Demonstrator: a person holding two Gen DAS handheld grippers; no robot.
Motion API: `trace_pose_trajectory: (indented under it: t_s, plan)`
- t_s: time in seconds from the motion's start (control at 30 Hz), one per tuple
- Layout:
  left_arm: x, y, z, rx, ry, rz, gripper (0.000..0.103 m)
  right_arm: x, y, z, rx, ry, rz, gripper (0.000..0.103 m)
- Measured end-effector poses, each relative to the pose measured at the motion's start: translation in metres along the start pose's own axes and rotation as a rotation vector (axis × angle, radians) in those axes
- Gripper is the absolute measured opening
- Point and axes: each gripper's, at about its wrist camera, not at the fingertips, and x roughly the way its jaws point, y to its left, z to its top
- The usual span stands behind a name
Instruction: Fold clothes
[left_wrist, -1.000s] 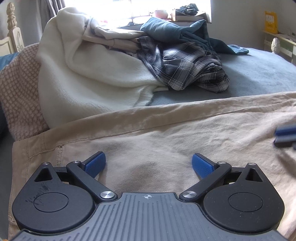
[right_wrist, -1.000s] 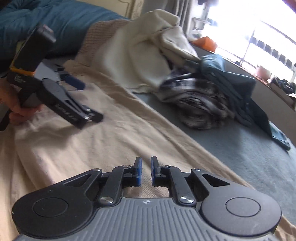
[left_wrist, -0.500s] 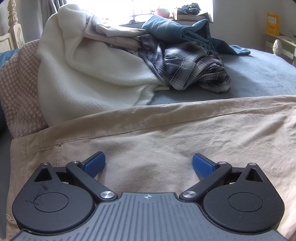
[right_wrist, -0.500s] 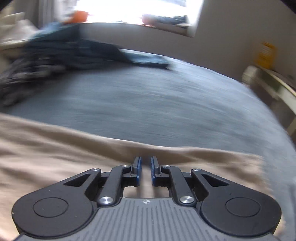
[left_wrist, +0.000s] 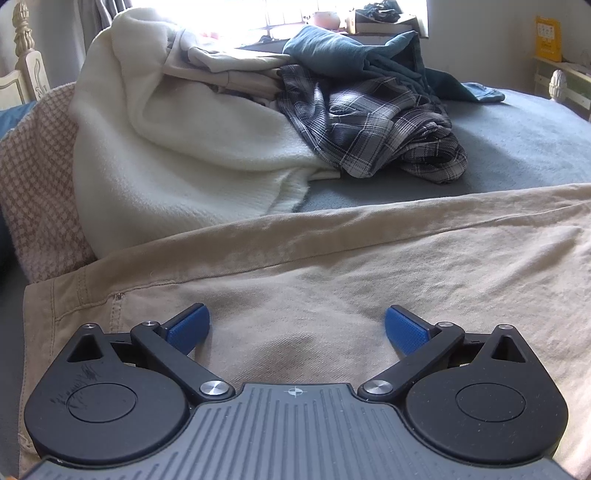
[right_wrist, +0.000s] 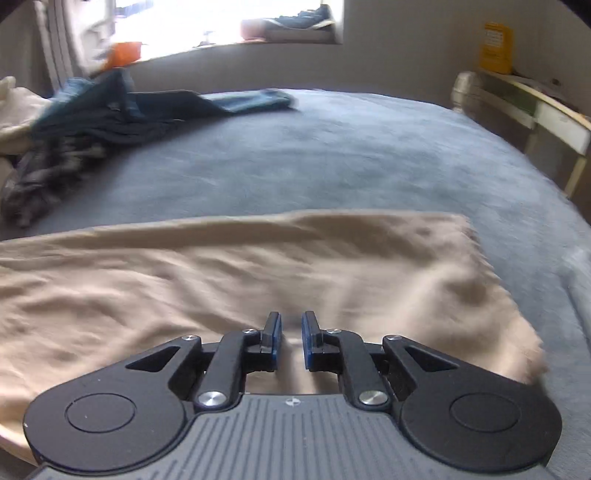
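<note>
Daylight glares through the blown-out window (left_wrist: 332, 11); left view sharp; right view motion-blurred; fisheye bends edges.

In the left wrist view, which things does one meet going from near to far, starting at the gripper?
left gripper with its jaws wide open → beige trousers → grey bed cover → plaid shirt → teal garment → window sill
</note>
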Motion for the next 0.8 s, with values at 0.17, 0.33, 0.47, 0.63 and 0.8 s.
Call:
trace_pose_trajectory:
  t_s: [0.17,0.33,0.47,0.63,0.8]
  plan:
    - [0.001,-0.002,0.000,0.003,-0.001,0.009,0.103,-0.015,-0.066,-0.006,0.195,-0.019,-0.184,0.012]
    - [0.000,-0.003,0.001,0.001,-0.001,0.022,0.103,-0.048,-0.011,-0.003,0.056,-0.049,0.060,0.012]
    - [-0.001,-0.004,0.002,-0.001,-0.001,0.031,0.103,-0.056,0.061,-0.019,-0.228,0.035,0.277,0.016]
    - [-0.012,0.001,0.004,0.031,-0.026,0.057,0.102,-0.046,0.035,-0.041,-0.243,0.090,0.117,0.020]
    - [-0.027,0.017,0.003,0.019,-0.032,0.045,0.102,-0.055,-0.016,-0.030,-0.063,0.122,-0.126,0.023]
